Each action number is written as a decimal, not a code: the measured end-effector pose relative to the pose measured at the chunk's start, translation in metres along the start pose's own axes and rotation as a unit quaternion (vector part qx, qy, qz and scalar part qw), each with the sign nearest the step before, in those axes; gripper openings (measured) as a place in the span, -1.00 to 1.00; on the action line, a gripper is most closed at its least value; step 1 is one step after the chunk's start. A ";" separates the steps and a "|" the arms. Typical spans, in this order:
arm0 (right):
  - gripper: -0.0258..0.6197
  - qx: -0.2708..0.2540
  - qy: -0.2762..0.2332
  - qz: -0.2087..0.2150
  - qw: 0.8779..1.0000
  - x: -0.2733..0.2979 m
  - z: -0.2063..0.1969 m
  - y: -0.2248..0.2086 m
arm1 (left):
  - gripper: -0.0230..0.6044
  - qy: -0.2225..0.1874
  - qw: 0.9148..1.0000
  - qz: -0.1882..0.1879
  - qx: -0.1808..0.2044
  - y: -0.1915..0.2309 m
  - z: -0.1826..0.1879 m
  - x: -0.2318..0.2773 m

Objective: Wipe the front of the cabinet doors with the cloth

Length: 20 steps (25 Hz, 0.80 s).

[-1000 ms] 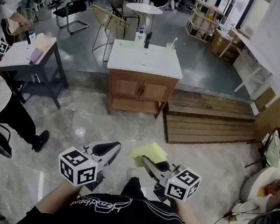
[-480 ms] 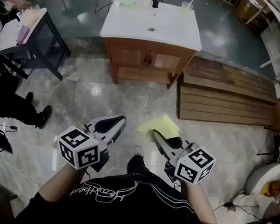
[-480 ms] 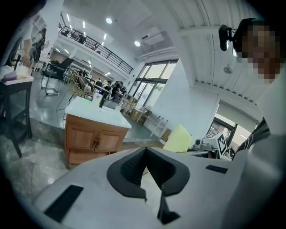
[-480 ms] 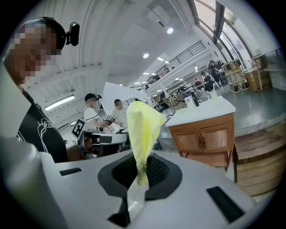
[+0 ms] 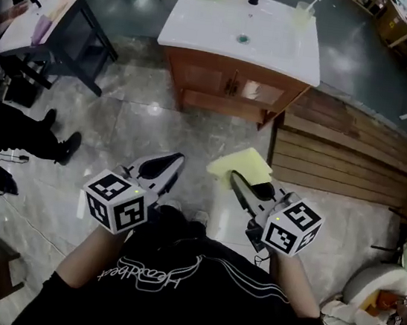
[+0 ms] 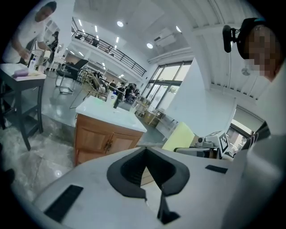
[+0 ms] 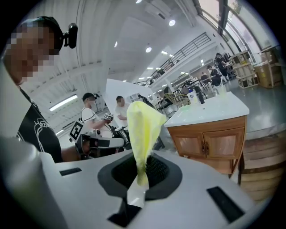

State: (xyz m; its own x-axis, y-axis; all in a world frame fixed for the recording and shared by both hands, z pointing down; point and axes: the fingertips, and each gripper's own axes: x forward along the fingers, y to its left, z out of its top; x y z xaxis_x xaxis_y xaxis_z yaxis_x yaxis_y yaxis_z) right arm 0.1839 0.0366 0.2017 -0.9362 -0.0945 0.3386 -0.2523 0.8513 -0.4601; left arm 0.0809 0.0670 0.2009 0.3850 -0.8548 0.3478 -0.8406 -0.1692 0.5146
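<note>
Right gripper view: the cloth (image 7: 142, 127) is pinched upright between the closed jaws of the right hand-held gripper (image 7: 141, 176). The left hand-held gripper (image 6: 149, 173) is shut, with nothing held. The cabinet doors (image 5: 233, 87) are seen well apart from the cloth, across the floor (image 5: 154, 136).

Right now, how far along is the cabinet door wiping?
Done: the yellow cloth is pinched in the right tool. In hand: nothing more; the left tool is shut and empty, and both sit across the floor from the cabinet doors. Left: all the wiping, since the cloth touches neither door.
</note>
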 end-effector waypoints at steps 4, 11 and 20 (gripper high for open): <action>-0.80 -0.014 0.028 0.007 0.999 0.034 -0.002 -0.012 | -0.91 -0.012 0.999 0.027 -0.016 0.033 0.000 0.003; -0.80 -0.027 0.068 -0.010 0.997 0.097 -0.003 -0.051 | -0.91 -0.006 0.997 0.030 -0.071 0.105 -0.001 0.035; -0.80 0.000 0.101 -0.022 0.995 0.200 0.008 -0.099 | -0.91 0.023 0.996 0.035 -0.084 0.209 0.015 0.072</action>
State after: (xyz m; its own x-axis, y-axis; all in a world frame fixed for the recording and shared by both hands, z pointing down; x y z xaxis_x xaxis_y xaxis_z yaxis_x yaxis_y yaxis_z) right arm 0.0198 -0.0710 0.3089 -0.8565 -0.0261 0.5155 -0.2916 0.8485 -0.4416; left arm -0.0725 -0.0373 0.3217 0.3477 -0.8381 0.4204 -0.7921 -0.0227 0.6099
